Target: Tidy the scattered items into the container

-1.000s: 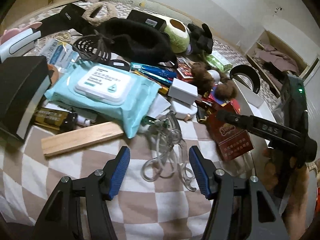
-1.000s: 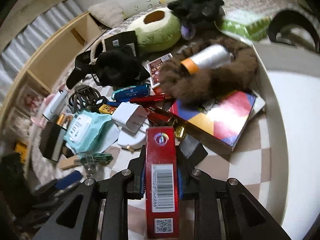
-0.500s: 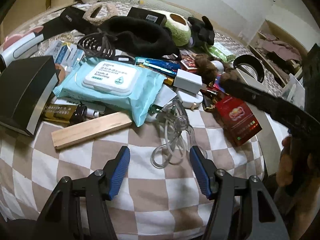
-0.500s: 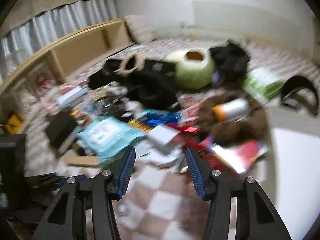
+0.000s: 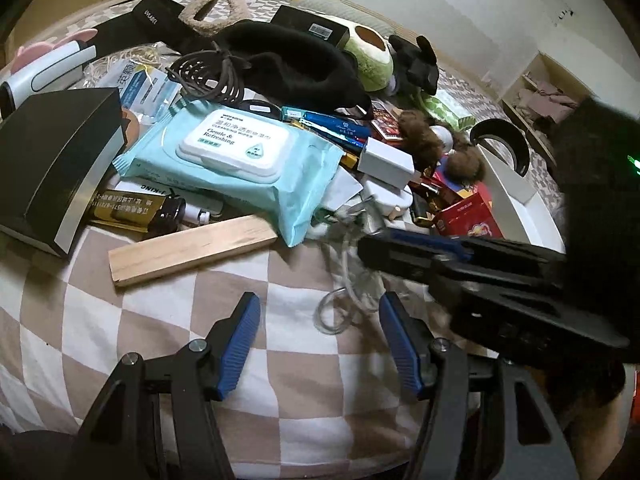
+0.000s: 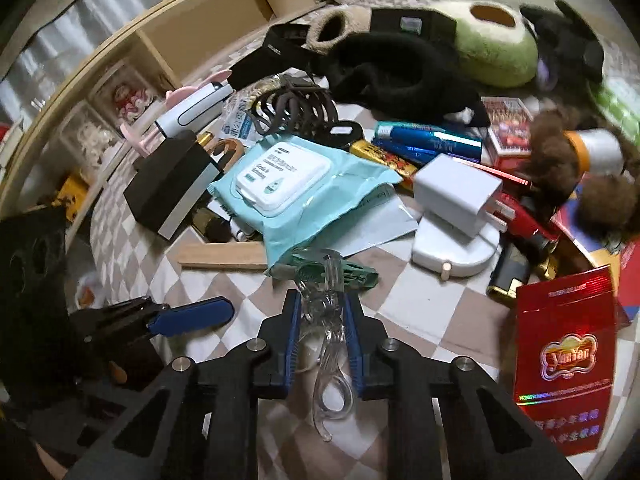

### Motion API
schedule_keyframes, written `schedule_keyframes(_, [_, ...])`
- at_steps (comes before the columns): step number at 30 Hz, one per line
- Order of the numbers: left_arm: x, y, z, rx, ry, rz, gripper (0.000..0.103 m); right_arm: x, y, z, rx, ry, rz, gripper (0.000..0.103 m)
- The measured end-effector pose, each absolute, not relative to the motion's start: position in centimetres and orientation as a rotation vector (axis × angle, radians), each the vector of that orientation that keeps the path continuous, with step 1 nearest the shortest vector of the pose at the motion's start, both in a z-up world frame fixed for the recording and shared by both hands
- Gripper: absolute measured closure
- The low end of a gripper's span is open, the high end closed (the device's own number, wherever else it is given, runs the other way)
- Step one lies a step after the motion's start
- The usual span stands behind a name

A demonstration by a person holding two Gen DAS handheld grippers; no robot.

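Your right tool (image 6: 322,320) is clamped on the clear plastic piece (image 6: 326,336), the looped transparent thing lying on the checked bed cover (image 6: 420,308). The jaws have just been closing, and the plastic now sits between the blue pads with its loop hanging back toward you and its front end reaching a green clip (image 6: 340,272) just ahead of the tips. You hold it mid-length, probably so the floppy loops don't swing free when lifted.

Your left tool (image 5: 320,332) hovers with its jaws apart and nothing between them, just short of the same plastic tangle. It looks like it is waiting its turn, not helping.

Ahead of both tools lies the rest of the clutter: the pale blue wipes pack (image 5: 224,160), a wooden block (image 5: 192,250) in front of it, a white charger (image 6: 456,196) and a red box (image 6: 564,356) off to the right tool's right.

The white container (image 5: 516,196) stands beyond the right tool's arm in the left view. The clear piece is not yet in it.
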State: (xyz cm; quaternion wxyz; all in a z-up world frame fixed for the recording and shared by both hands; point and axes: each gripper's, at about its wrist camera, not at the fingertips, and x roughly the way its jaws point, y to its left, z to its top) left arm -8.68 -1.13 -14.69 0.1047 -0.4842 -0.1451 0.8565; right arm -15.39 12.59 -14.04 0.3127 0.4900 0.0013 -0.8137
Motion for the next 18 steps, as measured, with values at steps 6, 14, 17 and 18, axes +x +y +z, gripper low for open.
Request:
schedule_keyframes(6, [-8.7, -1.6, -14.5, -1.413, -0.464, 2.531, 0.041, -12.3, 13.2, -8.8, 1.04, 0.226, -2.381, 0.083])
schedule_keyframes(14, [-8.5, -1.7, -13.8, -1.334, -0.495, 2.527, 0.041, -11.4, 14.7, -6.1, 0.911, 0.231, -2.468, 0.083])
schedule_keyframes(17, [-8.2, -1.3, -13.0, -1.252, -0.485, 2.526, 0.041, -12.4, 15.3, -7.4, 1.005, 0.106, -2.393, 0.083])
schedule_keyframes(18, [-8.2, -1.0, -12.9, -1.238, -0.475, 2.519, 0.041, -12.8, 15.5, -7.9, 1.035, 0.064, -2.366, 0.083])
